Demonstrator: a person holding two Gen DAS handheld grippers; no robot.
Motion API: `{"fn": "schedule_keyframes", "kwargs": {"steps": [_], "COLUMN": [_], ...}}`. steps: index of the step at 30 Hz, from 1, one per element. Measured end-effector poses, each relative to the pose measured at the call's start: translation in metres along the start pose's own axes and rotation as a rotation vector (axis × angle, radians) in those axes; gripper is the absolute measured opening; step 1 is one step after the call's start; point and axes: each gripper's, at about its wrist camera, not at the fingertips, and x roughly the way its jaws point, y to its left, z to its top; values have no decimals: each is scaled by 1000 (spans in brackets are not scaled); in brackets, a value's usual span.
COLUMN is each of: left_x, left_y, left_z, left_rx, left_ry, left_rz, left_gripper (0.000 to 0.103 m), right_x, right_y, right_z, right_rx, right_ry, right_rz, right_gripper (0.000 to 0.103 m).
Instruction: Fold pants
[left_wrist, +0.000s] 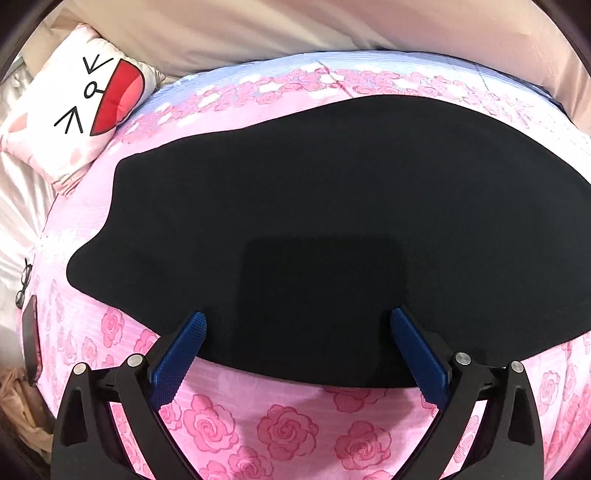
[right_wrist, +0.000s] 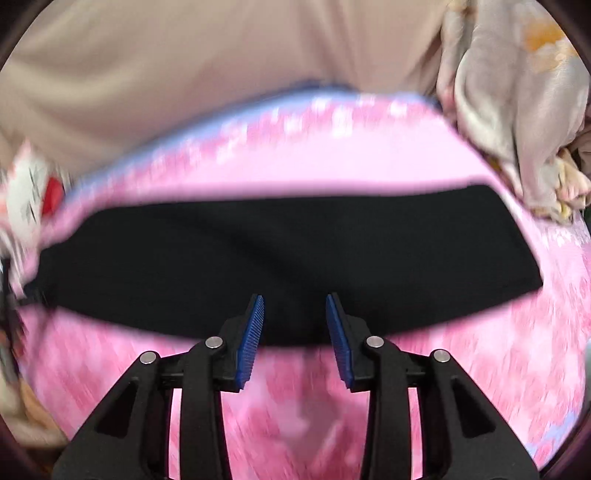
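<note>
Black pants (left_wrist: 314, 229) lie flat on a pink, rose-printed bedspread (left_wrist: 280, 428), their dark cloth spread wide across the middle of the bed and showing almost no crease or seam in either view. The near edge of the garment runs just ahead of both tools.

The left gripper (left_wrist: 297, 325) hangs over that near edge with its 2 blue ribbed pads (left_wrist: 179, 354) set as wide apart as they go; nothing is pinched between them, and whether the tips brush the cloth cannot be told. Seen from the right wrist, where the picture is smeared by motion blur, the pants (right_wrist: 288, 254) read as a long dark band across the bedspread (right_wrist: 461, 369). The right gripper (right_wrist: 295, 306) sits above the band's near edge with a narrower gap between its pads (right_wrist: 255, 332); the jaws stand part-open and grip nothing.

Beyond the bedspread, a white cushion (left_wrist: 70, 107) printed with a cartoon face and a red open mouth rests at the far left corner, against beige bedding (left_wrist: 295, 33) that runs along the far side. A pair of glasses (left_wrist: 23, 284) lies at the left edge of the bed, just above a dark flat object with red trim, too cropped to identify. On the far right, crumpled silvery-grey fabric (right_wrist: 517, 110) is heaped at the bedspread's corner.
</note>
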Motion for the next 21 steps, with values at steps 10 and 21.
{"fn": "schedule_keyframes", "kwargs": {"steps": [10,21], "left_x": [1,2], "left_y": [6,8], "left_z": [-9,-8], "left_rx": [10,49], "left_ry": [26,19], "left_rz": [-19,-32], "left_gripper": [98,98], "right_x": [76,71], "right_y": [47,-54], "right_z": [49,48], "right_rx": [-109,-31], "right_ry": [-2,37], "right_rz": [-30,-181], "right_gripper": [38,48]}}
